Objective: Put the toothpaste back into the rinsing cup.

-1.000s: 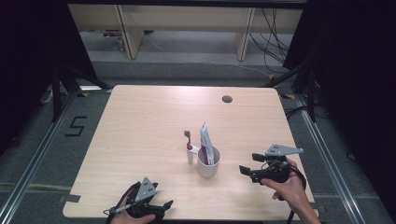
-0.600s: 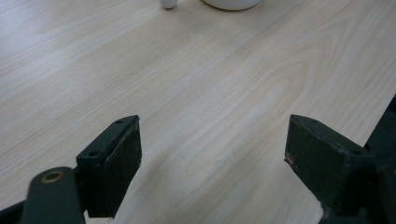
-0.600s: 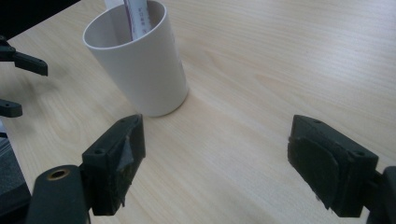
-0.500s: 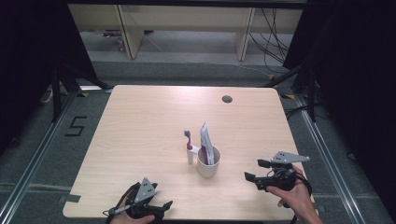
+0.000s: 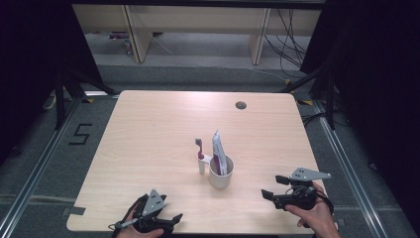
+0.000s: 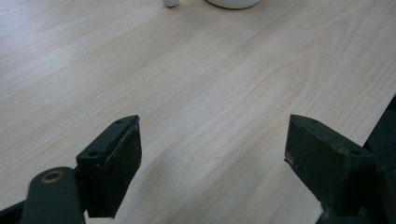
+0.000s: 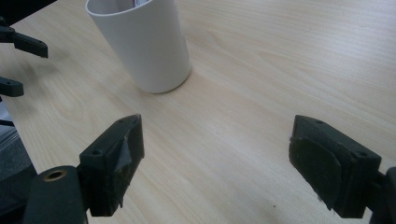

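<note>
From the high view, a white cup (image 5: 221, 174) is standing near the middle of the wooden table (image 5: 148, 129). A tube (image 5: 218, 151) is sticking up out of it. A toothbrush (image 5: 200, 156) is standing just beside the cup, on its left. The right gripper (image 5: 272, 187) is sitting near the table's front right edge, pointing at the cup, and its claw is spread apart with nothing in it. The left gripper (image 5: 171, 221) is resting at the front left edge.

In the left gripper view, the left gripper (image 6: 212, 154) is holding its claw wide apart over bare wood. The cup's bottom (image 6: 233, 3) is peeking in far at the top.

In the right gripper view, the right gripper (image 7: 215, 156) is gaping wide, and the cup (image 7: 144, 42) is standing near, up and to the left.

I think the right one is getting ready to reach for the cup. To do it well, it should be turning a little so the cup sits between the two sides, moving in slowly, and squeezing softly so the cup is not tipping.
</note>
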Motion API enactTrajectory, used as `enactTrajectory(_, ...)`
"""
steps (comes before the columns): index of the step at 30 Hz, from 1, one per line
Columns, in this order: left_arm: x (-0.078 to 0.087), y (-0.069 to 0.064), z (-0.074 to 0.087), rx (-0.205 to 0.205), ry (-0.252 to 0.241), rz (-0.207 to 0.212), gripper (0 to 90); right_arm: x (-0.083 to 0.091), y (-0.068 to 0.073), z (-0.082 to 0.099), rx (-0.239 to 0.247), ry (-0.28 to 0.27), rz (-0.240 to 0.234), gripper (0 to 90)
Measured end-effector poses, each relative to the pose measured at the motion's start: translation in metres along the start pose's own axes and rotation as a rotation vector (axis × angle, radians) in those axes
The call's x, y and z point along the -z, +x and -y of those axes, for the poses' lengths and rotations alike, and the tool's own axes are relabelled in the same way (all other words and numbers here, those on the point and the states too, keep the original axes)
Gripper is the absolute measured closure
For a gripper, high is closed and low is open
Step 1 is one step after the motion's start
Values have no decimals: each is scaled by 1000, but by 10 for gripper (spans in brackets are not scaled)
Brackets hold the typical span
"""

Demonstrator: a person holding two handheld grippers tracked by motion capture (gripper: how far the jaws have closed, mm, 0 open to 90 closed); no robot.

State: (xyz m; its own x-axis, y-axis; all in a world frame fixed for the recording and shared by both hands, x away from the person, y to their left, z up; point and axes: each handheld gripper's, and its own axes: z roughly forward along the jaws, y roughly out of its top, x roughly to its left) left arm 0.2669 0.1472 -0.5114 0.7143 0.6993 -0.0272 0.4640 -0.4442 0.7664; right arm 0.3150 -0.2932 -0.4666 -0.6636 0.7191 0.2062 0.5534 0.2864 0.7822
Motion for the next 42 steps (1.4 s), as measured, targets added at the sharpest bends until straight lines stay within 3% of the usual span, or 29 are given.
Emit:
enactTrajectory(2,0,0,0,1,-2,2,182,2,2,3,-22,15,0,185)
enactTrajectory(3,0,-1,0,5,-5,5,182,2,0,4,13,-1,13,183)
enactTrajectory(4,0,-1,0,5,-5,5,182,2,3,5,-22,6,-7,182)
enactTrajectory(5,0,-1,0,5,-2,4,182,4,1,5,11,6,11,182)
enactTrajectory(7,0,-1,0,4,-3,3,182,4,1,7,13,-4,7,179)
enactTrajectory(8,0,-1,0,4,-5,4,182,4,4,8,-12,-2,0,176)
enactTrajectory(9,0,-1,0,4,-5,4,182,5,2,9,14,6,15,174)
enactTrajectory(12,-1,-1,0,4,-5,2,182,5,3,11,5,4,7,169)
enactTrajectory(13,-1,-1,0,7,-6,4,182,8,6,12,-21,19,2,165)
enactTrajectory(14,-1,-1,0,6,-6,5,182,8,4,13,9,9,11,165)
enactTrajectory(20,-1,-1,1,9,-7,4,182,9,6,18,-1,15,17,161)
enactTrajectory(21,-1,-1,0,8,-4,5,182,10,4,19,21,14,31,161)
enactTrajectory(22,-1,-1,0,8,-5,5,182,9,6,21,-4,17,27,161)
enactTrajectory(23,-1,-1,0,8,-5,5,182,11,4,21,19,10,33,161)
enactTrajectory(24,-1,-1,0,5,-5,1,182,11,6,22,-8,18,26,161)
enactTrajectory(28,0,-1,0,4,-2,1,182,13,6,26,-10,21,27,160)
enactTrajectory(29,0,-1,0,3,-1,1,182,14,5,26,15,21,35,161)
enactTrajectory(30,0,-1,0,3,-2,1,182,15,8,28,-19,36,21,161)
enactTrajectory(31,0,-1,0,3,-2,1,182,15,8,28,-19,36,21,161)
enactTrajectory(34,1,0,0,-11,9,-3,182,15,6,30,17,32,42,161)
enactTrajectory(35,0,-1,0,3,-2,4,182,15,10,32,-28,45,30,161)
enactTrajectory(36,0,-1,0,1,0,4,182,16,7,32,15,44,36,161)
enactTrajectory(39,1,0,0,-15,9,-1,182,16,9,35,-15,47,28,161)
enactTrajectory(41,1,1,0,-19,11,-2,182,18,8,36,18,50,43,161)
enactTrajectory(42,1,1,0,-20,12,-2,181,18,11,38,-20,56,33,161)
